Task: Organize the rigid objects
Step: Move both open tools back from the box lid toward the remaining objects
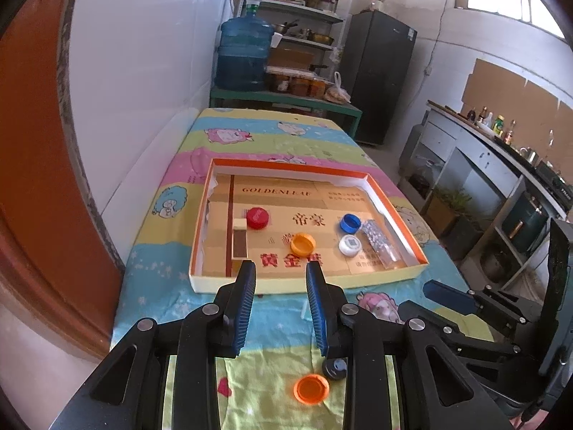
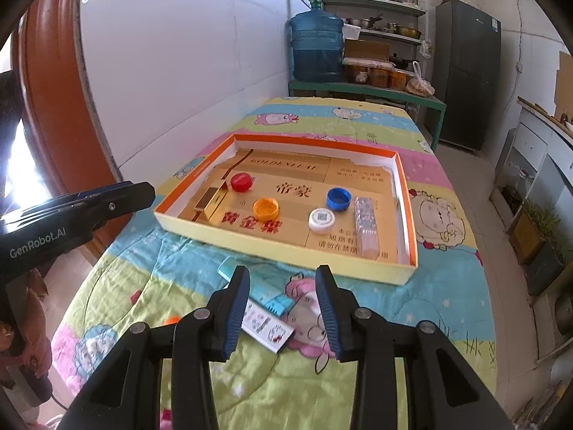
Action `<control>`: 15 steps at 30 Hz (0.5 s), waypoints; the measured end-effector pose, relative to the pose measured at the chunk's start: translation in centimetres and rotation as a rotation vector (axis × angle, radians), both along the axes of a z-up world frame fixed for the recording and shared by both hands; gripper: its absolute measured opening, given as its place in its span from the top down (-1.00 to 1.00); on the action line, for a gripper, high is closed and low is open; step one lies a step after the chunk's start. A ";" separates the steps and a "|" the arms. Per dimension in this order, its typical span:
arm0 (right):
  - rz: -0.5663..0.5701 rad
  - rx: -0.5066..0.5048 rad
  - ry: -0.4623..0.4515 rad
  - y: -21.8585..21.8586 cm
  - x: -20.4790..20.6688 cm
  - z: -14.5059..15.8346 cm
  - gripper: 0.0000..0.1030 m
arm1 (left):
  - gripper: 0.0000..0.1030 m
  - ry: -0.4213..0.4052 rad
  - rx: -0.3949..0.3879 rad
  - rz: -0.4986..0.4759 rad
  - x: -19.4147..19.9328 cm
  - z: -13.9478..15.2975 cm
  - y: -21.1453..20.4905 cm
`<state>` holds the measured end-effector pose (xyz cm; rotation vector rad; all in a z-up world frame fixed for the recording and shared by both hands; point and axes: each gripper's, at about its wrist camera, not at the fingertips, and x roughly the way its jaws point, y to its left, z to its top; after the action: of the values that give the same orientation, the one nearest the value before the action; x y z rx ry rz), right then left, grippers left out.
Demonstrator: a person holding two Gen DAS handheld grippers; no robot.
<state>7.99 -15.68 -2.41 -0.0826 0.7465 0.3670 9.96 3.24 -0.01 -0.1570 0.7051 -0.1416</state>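
the landmark here is the tray (image 1: 404,274), a shallow orange-rimmed box lid on the quilt (image 1: 200,308).

left of the rest, the left gripper (image 1: 281,272) hangs over the quilt on the near side of the tray, jaws apart and nothing between them. short of the tray, close under this gripper, lie an orange cap (image 1: 311,388) and a dark cap (image 1: 335,368) touching or nearly touching it. both sit toward the gripper's right finger, nearer the camera than its tips, so my guess is the left hand must draw back and dip to reach them.

further right, the right gripper (image 2: 283,276) also hovers on the tray's near side, jaws apart and empty. a flat white box (image 2: 268,329) lies on the quilt below it, with a teal strip (image 2: 258,292) running from its far end toward the tray. its long axis runs slantwise across the gap between the jaws, from lower right up to the left, so i judge a wrist roll would be needed to close across its narrow width.

the right hand looks nearer the box, the left nearer the caps. inside the tray several caps and small boxes already rest.
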 end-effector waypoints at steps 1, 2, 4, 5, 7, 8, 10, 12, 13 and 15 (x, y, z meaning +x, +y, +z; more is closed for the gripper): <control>0.002 0.000 0.002 0.0 -0.3 -0.1 0.26 | 0.42 0.000 0.000 -0.002 -0.2 -0.1 -0.1; 0.005 0.001 0.006 -0.1 -0.6 -0.2 0.26 | 0.42 0.002 0.000 -0.006 -0.6 -0.3 -0.2; 0.012 0.000 0.015 -0.1 -1.1 -0.5 0.26 | 0.42 0.004 0.001 -0.012 -1.1 -0.6 -0.3; 0.016 -0.001 0.020 -0.1 -1.3 -0.7 0.26 | 0.42 0.006 0.001 -0.016 -1.4 -0.7 -0.3; 0.028 -0.004 0.032 -0.3 -1.7 -1.3 0.26 | 0.42 0.009 0.000 -0.022 -1.8 -1.1 -0.4; 0.032 -0.006 0.038 -0.3 -1.8 -1.7 0.26 | 0.42 0.013 0.000 -0.025 -2.0 -1.3 -0.4; 0.040 -0.013 0.053 -0.5 -1.7 -2.4 0.26 | 0.42 0.021 -0.008 -0.032 -2.4 -1.8 -0.4; 0.045 -0.016 0.067 -0.6 -1.6 -3.1 0.26 | 0.42 0.028 -0.013 -0.039 -2.7 -2.3 -0.5; 0.050 -0.012 0.079 -0.7 -1.5 -3.6 0.26 | 0.42 0.030 -0.013 -0.041 -2.8 -2.5 -0.6; 0.058 -0.001 0.099 -0.9 -1.2 -4.1 0.26 | 0.42 0.038 -0.016 -0.050 -3.1 -3.1 -0.7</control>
<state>6.84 -16.56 -6.55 -0.0880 0.8436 0.4287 6.84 2.56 -3.12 -0.1576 0.7465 -0.1928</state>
